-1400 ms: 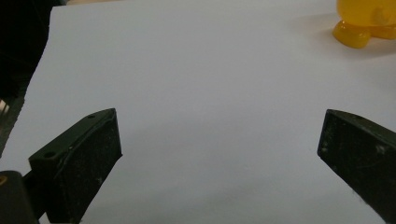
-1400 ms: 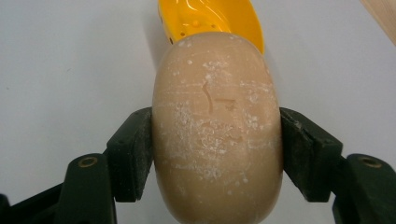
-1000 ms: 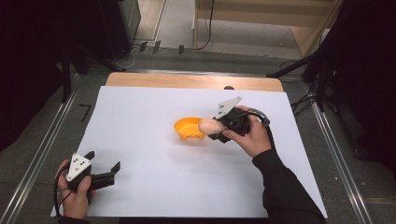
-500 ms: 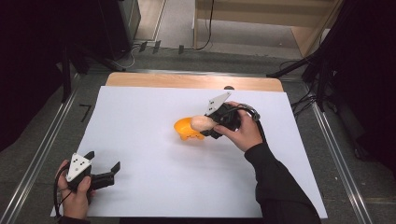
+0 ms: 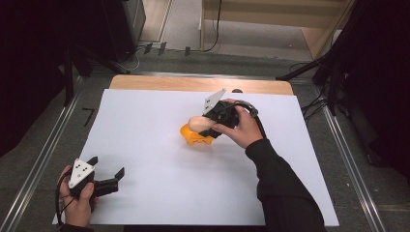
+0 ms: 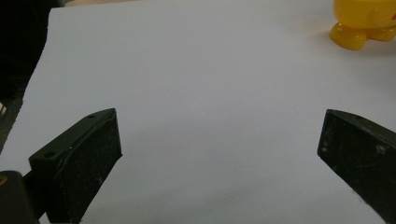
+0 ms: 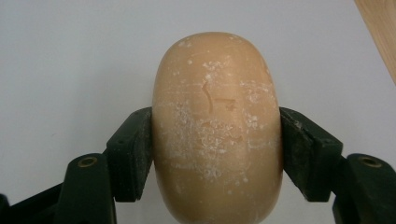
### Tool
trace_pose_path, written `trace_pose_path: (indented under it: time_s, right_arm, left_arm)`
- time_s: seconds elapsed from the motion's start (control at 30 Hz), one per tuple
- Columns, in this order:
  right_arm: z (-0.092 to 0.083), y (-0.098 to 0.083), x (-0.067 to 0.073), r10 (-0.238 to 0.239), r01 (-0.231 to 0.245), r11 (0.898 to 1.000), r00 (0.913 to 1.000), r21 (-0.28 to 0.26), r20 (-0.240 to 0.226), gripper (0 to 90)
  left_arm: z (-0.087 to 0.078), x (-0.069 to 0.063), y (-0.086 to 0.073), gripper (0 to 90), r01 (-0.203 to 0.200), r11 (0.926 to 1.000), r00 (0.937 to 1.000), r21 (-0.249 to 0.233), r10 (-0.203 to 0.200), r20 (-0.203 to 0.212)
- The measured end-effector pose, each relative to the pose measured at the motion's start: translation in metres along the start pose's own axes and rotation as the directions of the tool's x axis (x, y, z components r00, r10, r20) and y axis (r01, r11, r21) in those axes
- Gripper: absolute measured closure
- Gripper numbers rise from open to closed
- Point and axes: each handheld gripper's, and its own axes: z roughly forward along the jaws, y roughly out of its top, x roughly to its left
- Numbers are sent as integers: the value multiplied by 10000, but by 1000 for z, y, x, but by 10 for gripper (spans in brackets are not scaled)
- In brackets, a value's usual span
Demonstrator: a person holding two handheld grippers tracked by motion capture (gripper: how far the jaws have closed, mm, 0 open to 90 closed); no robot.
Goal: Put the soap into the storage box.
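Observation:
A tan oval bar of soap (image 7: 217, 126) is clamped at its sides between the black jaws of my right gripper (image 7: 217, 149), which is shut on it. In the high view the soap (image 5: 196, 123) hangs just over an orange footed dish (image 5: 195, 137) near the middle of the white sheet, with the right gripper (image 5: 204, 126) behind it. Whether soap and dish touch I cannot tell. My left gripper (image 5: 106, 166) rests at the sheet's near left corner, open, with nothing between its jaws. The dish (image 6: 364, 21) also appears far off in the left gripper view.
A large white sheet (image 5: 145, 121) covers the wooden table, whose bare strip (image 5: 193, 83) runs along the far edge. Metal rails (image 5: 43, 154) flank the table on both sides. Cables lie on the floor beyond.
The right hand has carried the soap leftward, from beside the dish to over it. The left hand and the dish have stayed put.

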Motion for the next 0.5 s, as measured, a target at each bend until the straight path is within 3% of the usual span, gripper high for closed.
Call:
trace_pose_path:
  time_s: [0.5]
  right_arm:
    - [15, -2, -6, 128, -110, 9991, 9990, 415, -436, 330]
  left_arm:
    - [0, 0, 0, 0, -26, 10000, 10000, -6, 26, 26]
